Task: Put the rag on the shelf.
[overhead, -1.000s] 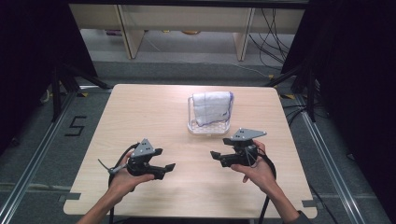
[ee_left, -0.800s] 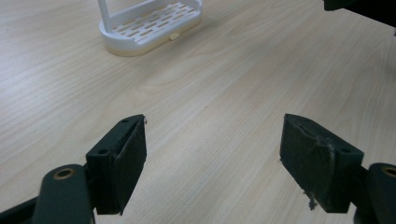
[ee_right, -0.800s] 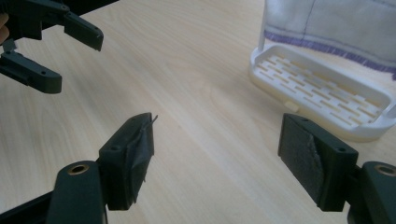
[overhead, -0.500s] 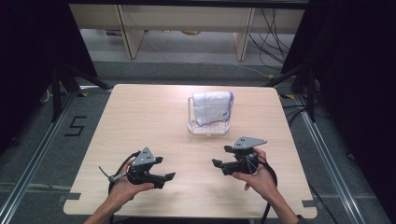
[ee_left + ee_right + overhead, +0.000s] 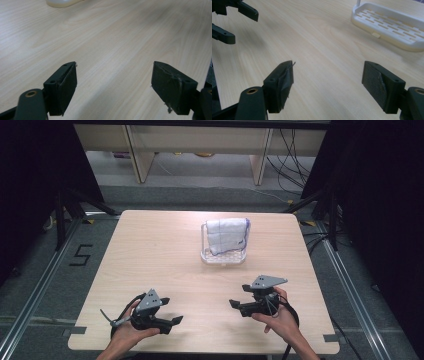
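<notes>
A white slotted rack (image 5: 223, 257) stands on the wooden table (image 5: 150, 250) right of centre, with a folded white cloth (image 5: 227, 234) draped over its rail. My left gripper (image 5: 170, 311) is low over the near left part of the table, jaws pointing right. They stand wide apart with bare wood between them (image 5: 113, 66). My right gripper (image 5: 239, 296) is low over the near right part, jaws pointing left. It is open (image 5: 328, 63), its jaws have just been opening a little wider, and nothing is between them. Both are well short of the rack (image 5: 387, 27).
The table's near edge lies just under both hands. Dark frame posts and trailing cables flank the table on the floor. In the right gripper view, the left gripper's jaws (image 5: 234, 15) show far off at the top left. The rack's rim (image 5: 62, 2) shows in the left gripper view.
Both hands have come down and back toward the table's near edge. The rack and cloth have not moved.
</notes>
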Demonstrator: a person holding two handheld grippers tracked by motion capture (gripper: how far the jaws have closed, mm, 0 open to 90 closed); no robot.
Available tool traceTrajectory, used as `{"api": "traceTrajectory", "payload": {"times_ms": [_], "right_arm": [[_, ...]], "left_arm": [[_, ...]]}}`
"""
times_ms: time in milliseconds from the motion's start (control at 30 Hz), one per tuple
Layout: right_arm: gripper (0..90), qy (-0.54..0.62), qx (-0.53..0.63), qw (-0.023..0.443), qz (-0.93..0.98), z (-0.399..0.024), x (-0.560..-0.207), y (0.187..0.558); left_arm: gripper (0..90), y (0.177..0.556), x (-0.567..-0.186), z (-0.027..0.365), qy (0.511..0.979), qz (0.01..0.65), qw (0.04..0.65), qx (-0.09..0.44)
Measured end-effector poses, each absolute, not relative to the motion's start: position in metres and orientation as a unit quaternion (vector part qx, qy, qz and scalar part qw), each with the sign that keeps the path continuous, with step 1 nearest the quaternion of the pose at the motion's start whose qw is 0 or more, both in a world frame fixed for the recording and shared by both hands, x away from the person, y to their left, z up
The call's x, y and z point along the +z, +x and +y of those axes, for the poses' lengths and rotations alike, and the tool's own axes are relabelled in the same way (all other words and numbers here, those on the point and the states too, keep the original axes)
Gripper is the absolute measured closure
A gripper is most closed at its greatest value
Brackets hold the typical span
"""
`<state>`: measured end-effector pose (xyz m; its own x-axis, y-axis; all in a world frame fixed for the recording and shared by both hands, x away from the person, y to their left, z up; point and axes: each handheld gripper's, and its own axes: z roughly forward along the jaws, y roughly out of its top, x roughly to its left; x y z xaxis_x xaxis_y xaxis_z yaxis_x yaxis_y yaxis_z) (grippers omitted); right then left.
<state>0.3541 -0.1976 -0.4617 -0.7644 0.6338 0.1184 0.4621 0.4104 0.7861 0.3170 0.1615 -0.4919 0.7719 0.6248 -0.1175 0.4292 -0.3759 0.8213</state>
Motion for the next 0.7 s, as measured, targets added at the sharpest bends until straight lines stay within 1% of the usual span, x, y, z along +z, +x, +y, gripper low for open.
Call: {"api": "traceTrajectory", "payload": {"times_ms": [100,167,200,233,267,333,400,500,600,700], "right_arm": [[24.2,0.332,0.428,0.106,0.834,-0.199,-0.462,0.350],[20.1,0.336,0.427,0.105,0.833,-0.200,-0.463,0.348],[19.8,0.350,0.423,0.101,0.829,-0.200,-0.463,0.345],[20.0,0.343,0.423,0.106,0.832,-0.202,-0.464,0.345],[20.0,0.347,0.424,0.108,0.830,-0.203,-0.466,0.343],[20.3,0.358,0.422,0.101,0.827,-0.203,-0.467,0.339],[20.5,0.347,0.424,0.104,0.830,-0.205,-0.469,0.339],[20.5,0.343,0.428,0.100,0.830,-0.206,-0.470,0.337],[17.4,0.359,0.426,0.093,0.826,-0.210,-0.470,0.330],[16.6,0.362,0.423,0.088,0.826,-0.212,-0.473,0.327]], "left_arm": [[20.1,0.312,-0.496,0.163,0.824,0.319,0.454,0.112],[19.8,0.309,-0.498,0.165,0.832,0.315,0.442,0.116],[19.7,0.306,-0.500,0.163,0.826,0.319,0.451,0.108],[19.6,0.306,-0.500,0.164,0.836,0.311,0.439,0.112],[18.7,0.303,-0.502,0.162,0.830,0.313,0.448,0.110],[17.6,0.303,-0.502,0.162,0.833,0.311,0.446,0.104],[15.5,0.301,-0.503,0.162,0.828,0.314,0.450,0.112],[15.6,0.300,-0.504,0.162,0.826,0.317,0.452,0.110],[15.6,0.297,-0.504,0.163,0.830,0.312,0.450,0.107],[15.5,0.292,-0.504,0.163,0.829,0.310,0.454,0.104]]}}
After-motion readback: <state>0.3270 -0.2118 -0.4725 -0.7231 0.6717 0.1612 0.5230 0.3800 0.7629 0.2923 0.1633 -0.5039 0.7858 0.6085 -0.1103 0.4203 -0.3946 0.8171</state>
